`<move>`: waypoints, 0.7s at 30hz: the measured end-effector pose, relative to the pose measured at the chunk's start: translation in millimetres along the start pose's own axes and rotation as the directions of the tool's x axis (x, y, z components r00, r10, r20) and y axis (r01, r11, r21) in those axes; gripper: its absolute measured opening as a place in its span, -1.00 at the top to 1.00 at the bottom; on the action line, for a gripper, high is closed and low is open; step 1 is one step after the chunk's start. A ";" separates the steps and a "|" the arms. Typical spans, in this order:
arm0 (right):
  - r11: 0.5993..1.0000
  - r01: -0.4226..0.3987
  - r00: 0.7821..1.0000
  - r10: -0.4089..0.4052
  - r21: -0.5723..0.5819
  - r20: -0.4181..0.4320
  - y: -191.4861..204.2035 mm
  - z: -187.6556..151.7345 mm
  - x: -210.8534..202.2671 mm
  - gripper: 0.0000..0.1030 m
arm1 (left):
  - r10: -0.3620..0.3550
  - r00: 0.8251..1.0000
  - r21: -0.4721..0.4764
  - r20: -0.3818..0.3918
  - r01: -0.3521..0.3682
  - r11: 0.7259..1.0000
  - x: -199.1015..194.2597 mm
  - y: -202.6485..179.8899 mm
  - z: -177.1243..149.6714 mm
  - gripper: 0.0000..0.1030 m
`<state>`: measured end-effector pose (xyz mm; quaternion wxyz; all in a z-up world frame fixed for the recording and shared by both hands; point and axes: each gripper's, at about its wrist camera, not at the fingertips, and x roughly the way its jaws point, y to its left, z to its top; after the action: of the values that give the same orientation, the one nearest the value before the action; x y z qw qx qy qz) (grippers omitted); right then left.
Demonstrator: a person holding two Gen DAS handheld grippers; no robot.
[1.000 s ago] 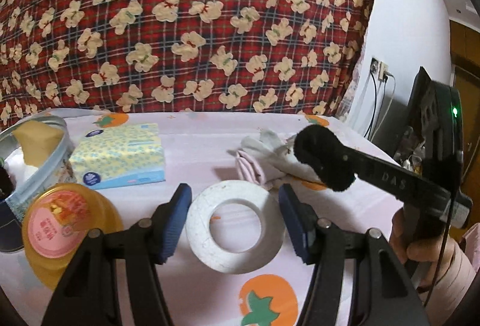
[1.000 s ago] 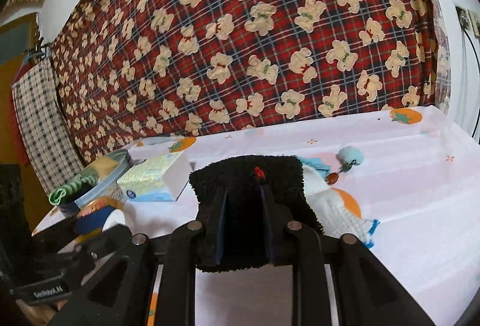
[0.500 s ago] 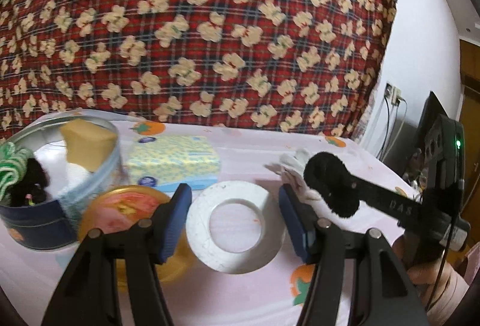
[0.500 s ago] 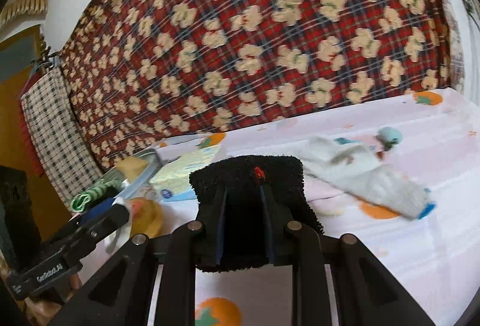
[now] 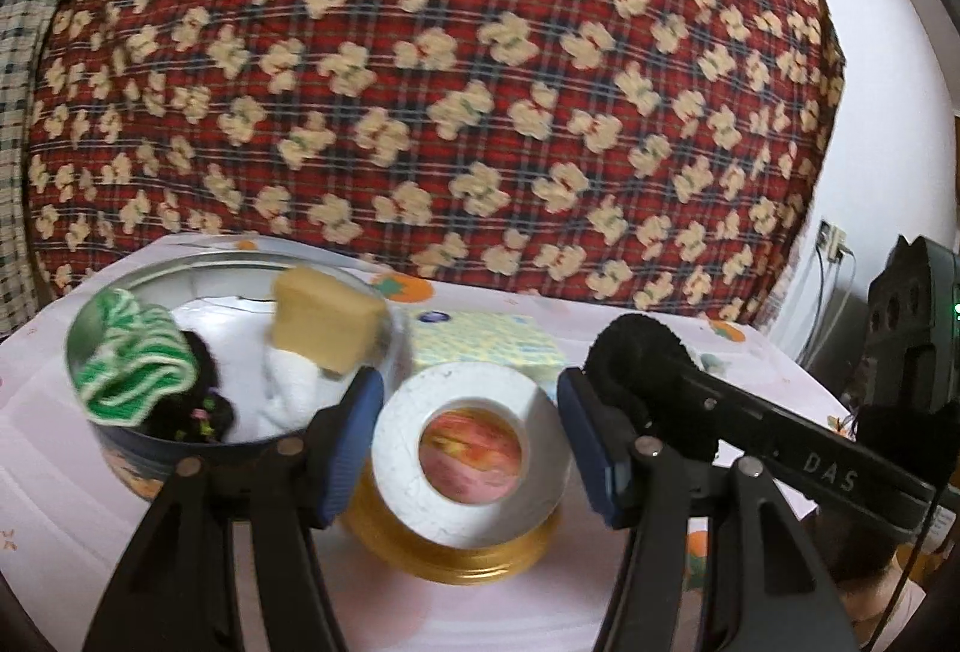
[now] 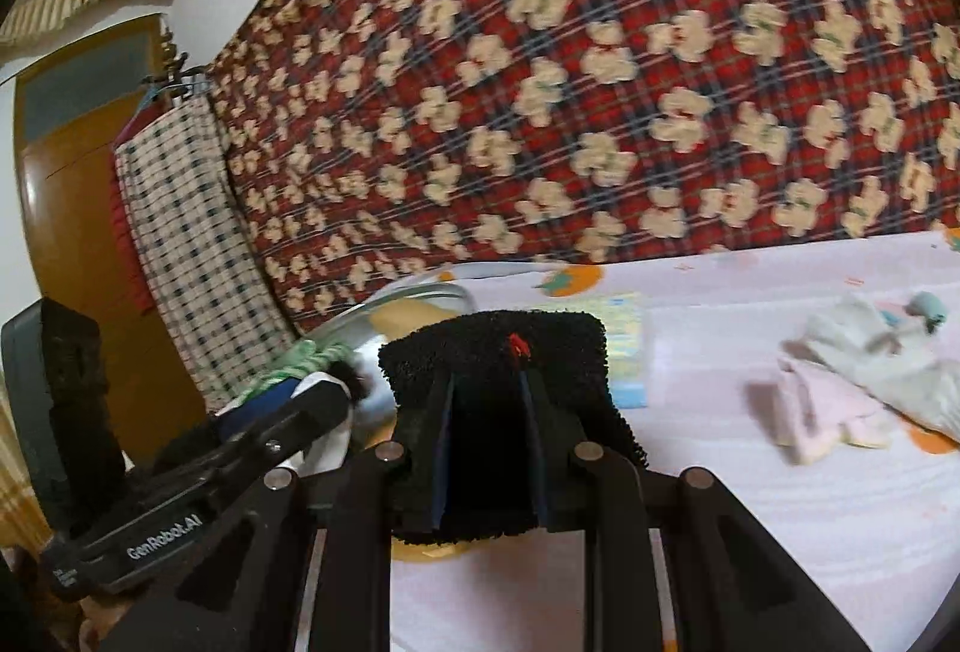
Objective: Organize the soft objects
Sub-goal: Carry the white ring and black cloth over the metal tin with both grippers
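Black terry cloth (image 6: 492, 346) sits clamped in the right claw (image 6: 489, 448), just short of the metal tin (image 5: 120, 448) already holding green knit, sponge and white cloth; pale gloves (image 6: 864, 370) remain on the bench (image 6: 780, 520) to its right. Left claw (image 5: 468, 436), half open, grips a white tape roll (image 5: 468, 448).

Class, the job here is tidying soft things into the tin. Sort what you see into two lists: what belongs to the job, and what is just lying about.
Belongs to the job:
round tin
black cloth in right claw
yellow sponge
green knit
pale socks

Lying about:
tissue pack
white ring in left claw
gold lid
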<state>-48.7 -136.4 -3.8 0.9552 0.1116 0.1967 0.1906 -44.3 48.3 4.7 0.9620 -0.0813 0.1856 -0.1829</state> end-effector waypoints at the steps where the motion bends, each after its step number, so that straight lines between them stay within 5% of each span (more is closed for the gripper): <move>1: 1.000 -0.012 1.000 0.012 -0.003 -0.001 6.5 1.2 4.0 0.55 | 0.006 1.000 -0.005 0.004 -0.006 1.000 -1.5 3.9 1.0 -0.17; 11: 0.996 -0.060 0.997 0.063 -0.062 0.040 66.5 19.8 34.4 0.55 | 0.110 0.992 -0.063 0.068 -0.106 0.992 -12.0 57.9 23.7 -0.17; 21: 0.996 -0.036 0.996 0.042 -0.076 0.077 116.2 37.6 85.9 0.54 | 0.248 0.965 -0.118 0.090 -0.237 0.964 10.3 112.5 50.2 -0.16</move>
<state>2.8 -1.7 34.8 0.9618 0.0869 0.1496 0.2120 20.2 152.4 22.1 0.9799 -0.1184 0.1531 -0.0490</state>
